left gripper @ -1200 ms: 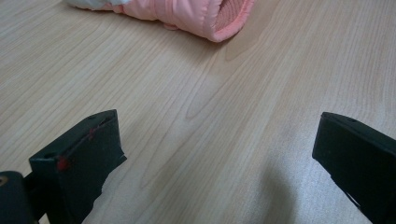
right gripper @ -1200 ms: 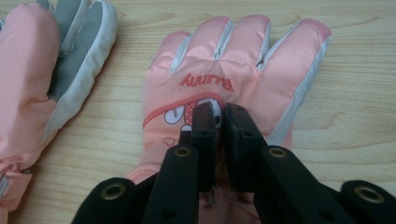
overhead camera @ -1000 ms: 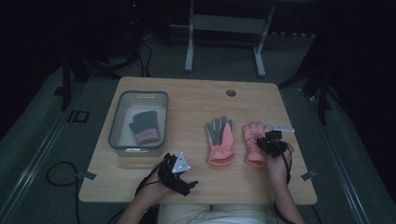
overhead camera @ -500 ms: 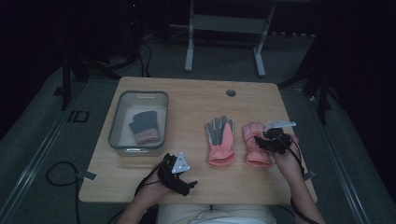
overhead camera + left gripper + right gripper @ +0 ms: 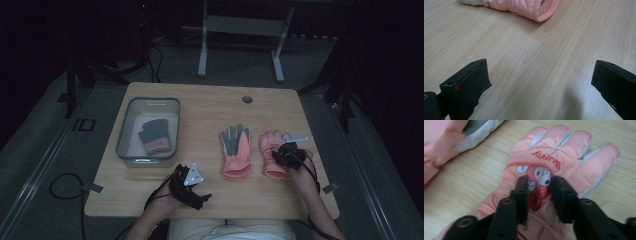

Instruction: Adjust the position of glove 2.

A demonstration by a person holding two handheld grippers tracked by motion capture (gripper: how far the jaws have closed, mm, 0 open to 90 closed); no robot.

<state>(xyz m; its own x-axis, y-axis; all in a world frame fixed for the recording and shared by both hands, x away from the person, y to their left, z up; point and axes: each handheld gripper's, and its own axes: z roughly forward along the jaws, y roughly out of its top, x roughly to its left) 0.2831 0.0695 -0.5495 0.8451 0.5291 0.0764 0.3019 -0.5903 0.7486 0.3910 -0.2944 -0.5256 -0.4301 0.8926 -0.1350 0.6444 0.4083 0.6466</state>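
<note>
Pinching the back of the pink glove: right claw, jaws just closing on its fabric | glove flat on worktop, right of second glove | left claw open, empty, near front edge

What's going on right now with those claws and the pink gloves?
Right gripper pinching the back of right-hand pink glove, jaws just closing. Left gripper open, idle on table. Nothing in the way.
</note>
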